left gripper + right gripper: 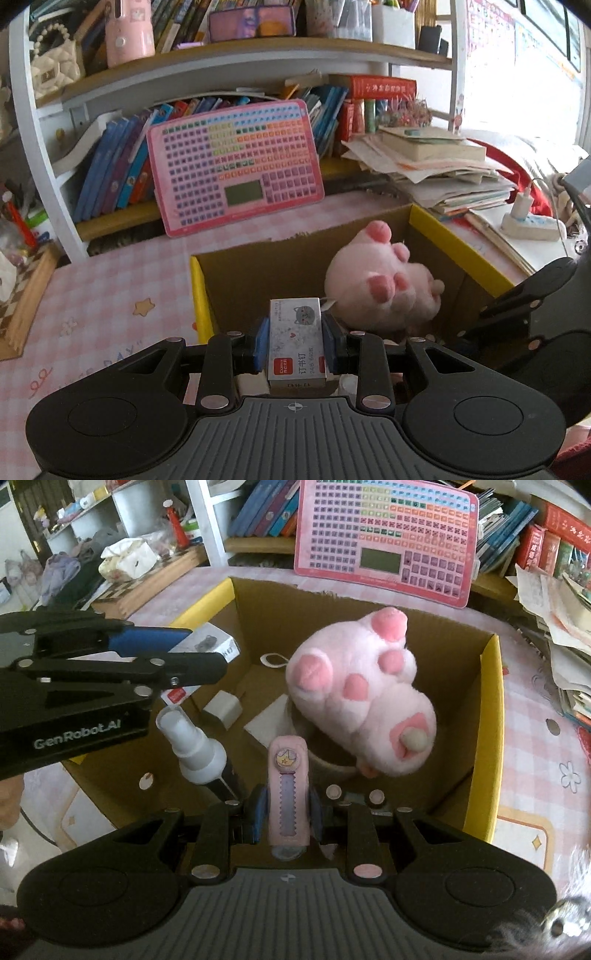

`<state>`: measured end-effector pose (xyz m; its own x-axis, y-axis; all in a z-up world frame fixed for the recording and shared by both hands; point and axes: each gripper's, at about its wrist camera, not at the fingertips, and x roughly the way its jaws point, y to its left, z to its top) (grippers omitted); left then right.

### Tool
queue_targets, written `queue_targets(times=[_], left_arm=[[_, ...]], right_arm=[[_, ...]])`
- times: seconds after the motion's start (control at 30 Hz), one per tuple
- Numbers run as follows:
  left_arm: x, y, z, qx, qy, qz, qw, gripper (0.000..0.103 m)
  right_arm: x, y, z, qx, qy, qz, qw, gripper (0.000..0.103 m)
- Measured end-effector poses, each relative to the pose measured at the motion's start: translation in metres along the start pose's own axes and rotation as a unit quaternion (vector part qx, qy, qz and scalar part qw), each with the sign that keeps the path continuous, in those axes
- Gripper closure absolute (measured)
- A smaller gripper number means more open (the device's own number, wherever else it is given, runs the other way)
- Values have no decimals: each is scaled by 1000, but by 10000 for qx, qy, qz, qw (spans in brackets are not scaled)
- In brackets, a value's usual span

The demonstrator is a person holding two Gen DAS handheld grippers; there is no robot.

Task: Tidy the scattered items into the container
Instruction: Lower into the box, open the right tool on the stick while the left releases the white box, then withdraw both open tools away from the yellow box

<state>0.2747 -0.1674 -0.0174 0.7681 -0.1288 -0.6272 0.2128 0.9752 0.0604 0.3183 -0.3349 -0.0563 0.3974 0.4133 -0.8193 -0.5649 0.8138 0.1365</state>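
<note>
Left claw (295, 343), clamped on my staple box (295, 339), and right claw (286, 812), gripping the pink case (288, 794), both hover above the cardboard box (491, 720), directly over its opening.

Sitting inside the open cardboard box (491, 716): pink plush pig (354, 690) lying toward the right, white spray bottle (195, 746) leaning at left, small white cube (223, 707) resting between. Leaning behind the box: pink keyboard-style learning board (384, 535).
</note>
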Motion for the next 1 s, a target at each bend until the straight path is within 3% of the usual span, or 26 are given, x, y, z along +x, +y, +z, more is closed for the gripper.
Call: queue_targets(times=[0.23, 0.3, 0.4, 0.43, 0.57, 0.67, 1.0], left_arm=[[4, -1, -5, -129, 76, 121, 9998, 71], [3, -1, -6, -200, 54, 131, 9997, 56], [-5, -1, -8, -252, -69, 159, 9995, 32], [-8, -1, -8, -272, -123, 154, 9994, 30], [-23, -2, -7, -324, -323, 204, 9987, 27], [-35, -3, -7, -306, -467, 272, 9981, 18], [-90, 1, -25, -363, -896, 403, 9945, 10]], right_arm=[[0, -5, -3, 130, -20, 104, 9999, 79], [-2, -6, -5, 147, -84, 106, 9998, 78], [-8, -5, -6, 149, -225, 66, 9996, 68], [-11, -4, -7, 134, -288, 48, 9995, 66], [-21, 1, -7, 110, -510, -34, 9986, 64], [-29, 4, -8, 164, -702, -101, 9973, 61], [-66, 28, -21, 314, -1549, -521, 9861, 59]])
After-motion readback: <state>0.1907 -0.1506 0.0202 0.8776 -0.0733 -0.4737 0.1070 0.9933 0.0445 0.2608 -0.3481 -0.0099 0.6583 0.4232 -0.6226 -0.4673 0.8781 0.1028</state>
